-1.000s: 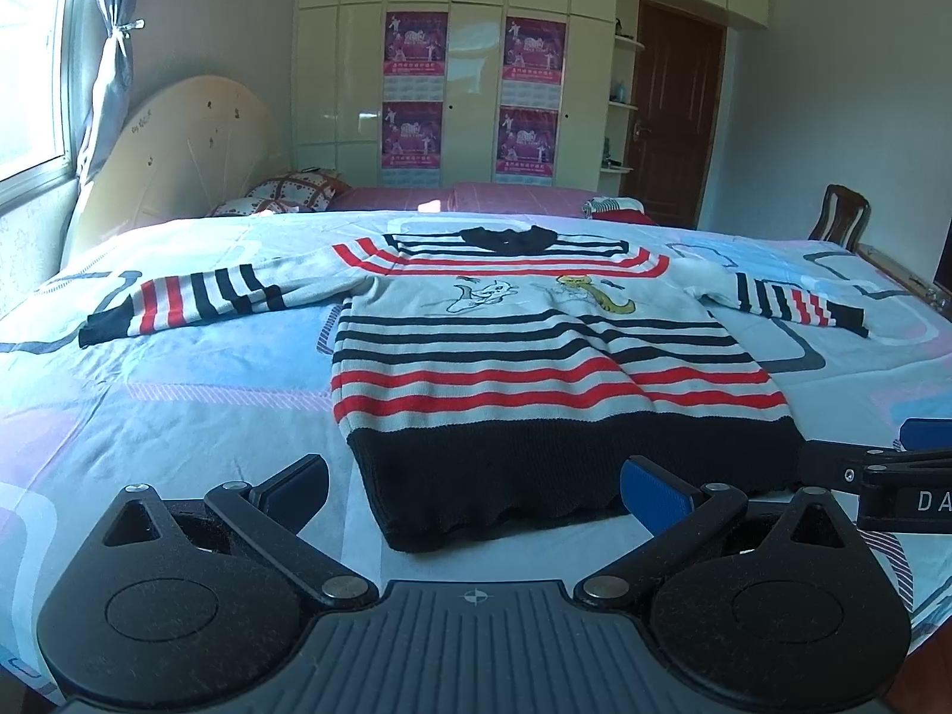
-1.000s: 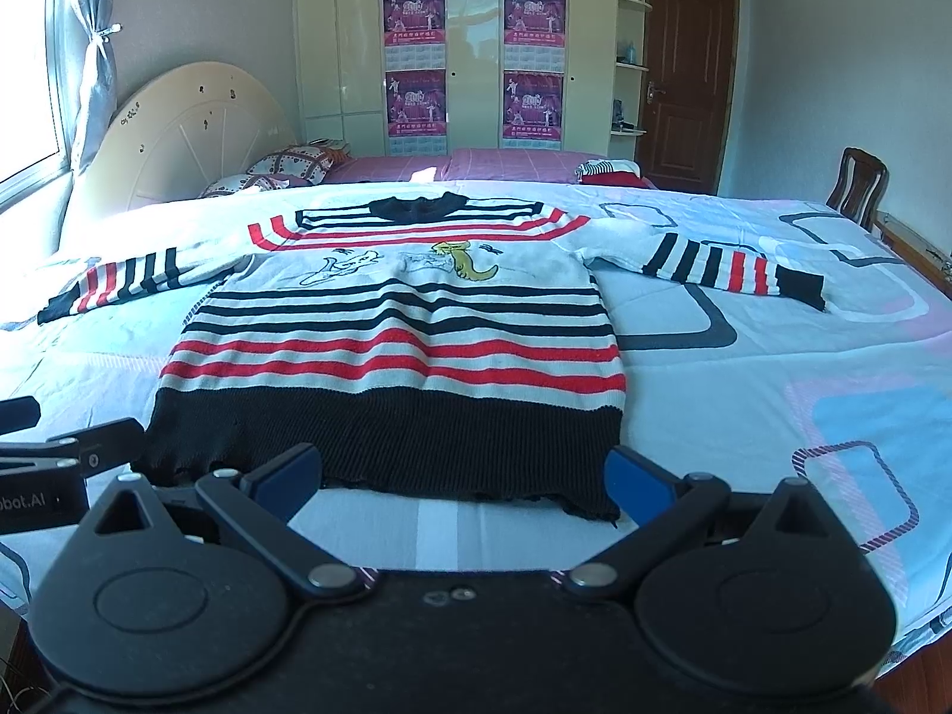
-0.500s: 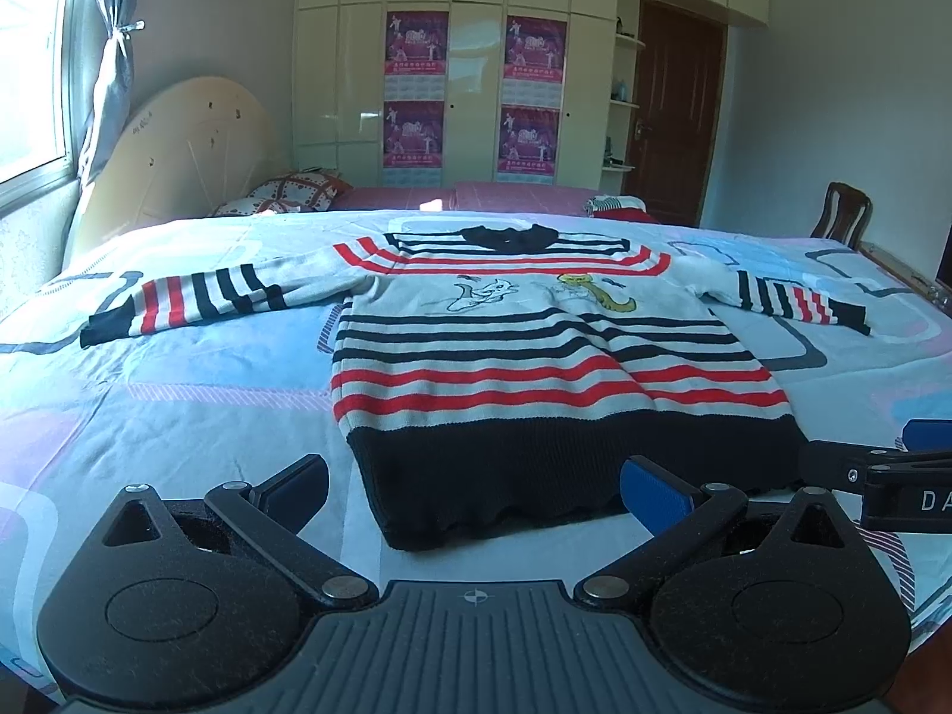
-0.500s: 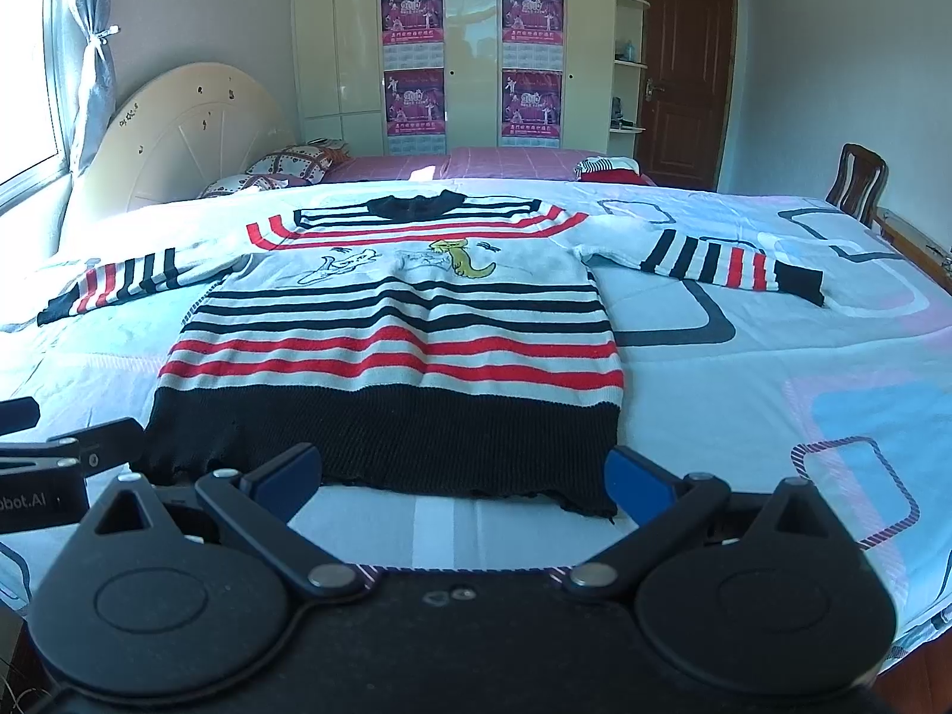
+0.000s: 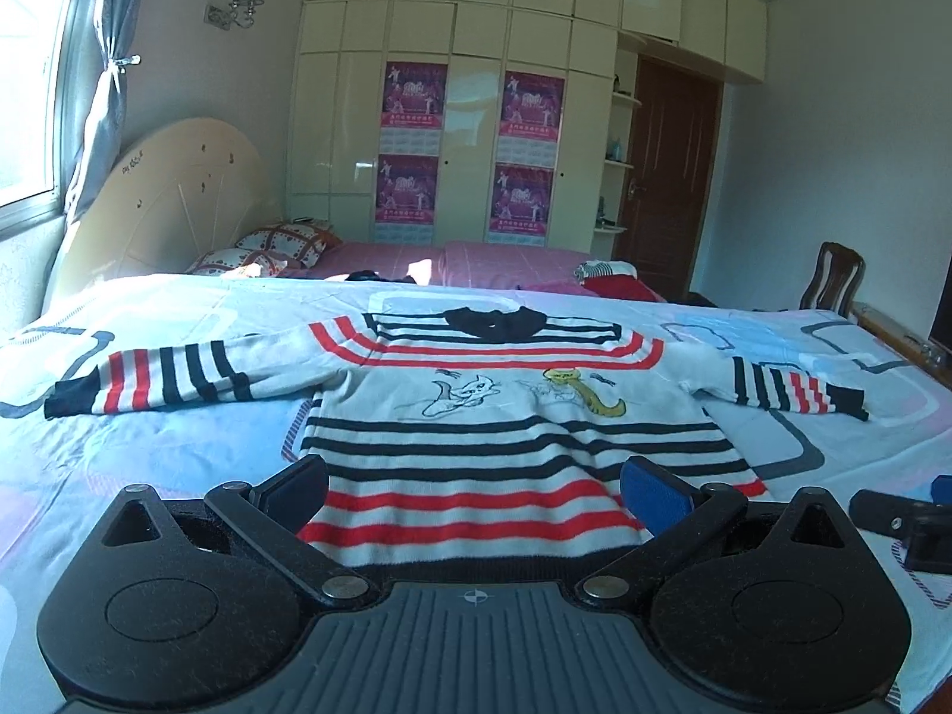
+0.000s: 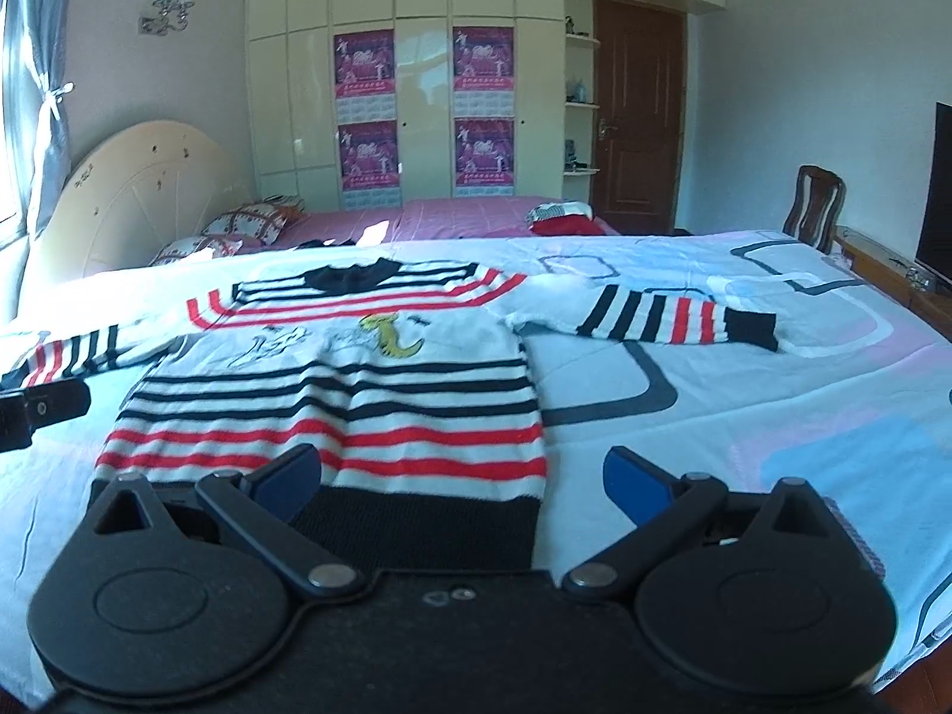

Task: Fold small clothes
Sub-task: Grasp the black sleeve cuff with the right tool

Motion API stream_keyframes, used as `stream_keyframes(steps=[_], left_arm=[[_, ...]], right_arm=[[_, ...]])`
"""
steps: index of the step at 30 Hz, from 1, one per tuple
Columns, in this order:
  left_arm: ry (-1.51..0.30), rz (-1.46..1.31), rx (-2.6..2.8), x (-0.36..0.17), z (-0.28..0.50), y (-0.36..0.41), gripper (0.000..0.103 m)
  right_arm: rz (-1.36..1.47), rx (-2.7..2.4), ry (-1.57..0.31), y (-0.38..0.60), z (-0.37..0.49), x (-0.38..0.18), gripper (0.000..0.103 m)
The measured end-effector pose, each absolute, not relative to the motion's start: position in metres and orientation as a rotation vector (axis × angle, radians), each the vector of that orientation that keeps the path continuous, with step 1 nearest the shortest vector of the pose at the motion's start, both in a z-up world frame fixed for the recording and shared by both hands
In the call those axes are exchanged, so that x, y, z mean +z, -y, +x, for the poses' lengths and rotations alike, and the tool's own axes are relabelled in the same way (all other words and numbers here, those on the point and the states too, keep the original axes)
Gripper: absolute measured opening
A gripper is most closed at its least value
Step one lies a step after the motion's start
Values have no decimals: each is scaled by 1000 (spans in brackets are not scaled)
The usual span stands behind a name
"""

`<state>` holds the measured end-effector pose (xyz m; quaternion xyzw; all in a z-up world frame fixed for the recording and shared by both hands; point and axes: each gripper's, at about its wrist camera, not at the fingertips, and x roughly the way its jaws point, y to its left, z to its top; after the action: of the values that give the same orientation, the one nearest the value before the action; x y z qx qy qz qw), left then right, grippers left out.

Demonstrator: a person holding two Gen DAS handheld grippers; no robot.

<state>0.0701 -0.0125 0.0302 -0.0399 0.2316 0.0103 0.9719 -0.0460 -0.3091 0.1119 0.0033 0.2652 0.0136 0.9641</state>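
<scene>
A small striped sweater [image 5: 511, 434] lies flat and face up on the bed [image 5: 149, 464], collar pointing away from both claws and its black hem [image 6: 416, 520] nearest them. Its body runs lengthwise straight ahead, while the two sleeves stretch out sideways across that line.

The left gripper [image 5: 473, 491] hangs over the sweater's hem with its jaws spread wide and nothing between them; the red stripes show in the gap. The right gripper [image 6: 461, 476] is also spread and empty, with its left finger [image 6: 288, 473] over the sweater's lower right part and its right finger [image 6: 633, 482] past the sweater's side edge, over bare bedding.

The right sleeve [image 6: 648, 315] lies beyond and to the right of the sweater's body, so the right claw is likely the nearer one for it; the left sleeve [image 5: 154, 384] lies off to the left, closer to the left claw. Folding looks not yet begun.
</scene>
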Motion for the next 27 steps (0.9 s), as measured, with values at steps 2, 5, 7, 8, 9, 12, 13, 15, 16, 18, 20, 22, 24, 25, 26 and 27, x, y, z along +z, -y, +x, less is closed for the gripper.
stream_keyframes(steps=[2, 5, 7, 8, 9, 12, 13, 15, 16, 18, 20, 22, 24, 25, 26, 27], left_arm=[[-458, -66, 9, 32, 91, 18, 103], [-452, -97, -22, 32, 121, 22, 103], [-450, -100, -4, 30, 140, 27, 103], [-446, -97, 9, 29, 150, 31, 103], [-445, -100, 9, 25, 161, 35, 103], [-468, -108, 8, 14, 194, 47, 103], [-472, -99, 14, 11, 204, 52, 103], [-482, -89, 36, 3, 224, 63, 103], [-490, -92, 46, -1, 234, 68, 103], [-514, -97, 69, -10, 254, 75, 103], [-544, -98, 89, -20, 276, 82, 103], [-553, -101, 111, -26, 292, 85, 103], [-544, -107, 136, -31, 304, 85, 103], [-543, -110, 154, -34, 311, 83, 103], [-544, -111, 167, -35, 316, 82, 103], [-550, -109, 184, -37, 322, 80, 103]], right_arm=[[24, -1, -511, 325, -32, 116, 101], [40, -41, -475, 350, -9, 119, 101], [54, -63, -460, 369, 8, 120, 100], [58, -78, -454, 378, 19, 119, 100], [62, -92, -451, 387, 30, 118, 100], [81, -134, -450, 414, 64, 112, 99], [93, -147, -452, 423, 76, 109, 99], [122, -179, -457, 443, 102, 101, 99], [136, -194, -460, 452, 114, 96, 99], [167, -228, -474, 472, 141, 85, 98], [197, -255, -483, 489, 164, 72, 98], [235, -277, -495, 506, 184, 60, 96], [286, -303, -500, 526, 201, 48, 90], [312, -312, -506, 534, 207, 43, 77], [350, -319, -520, 545, 216, 37, 68], [385, -327, -533, 553, 222, 32, 62]])
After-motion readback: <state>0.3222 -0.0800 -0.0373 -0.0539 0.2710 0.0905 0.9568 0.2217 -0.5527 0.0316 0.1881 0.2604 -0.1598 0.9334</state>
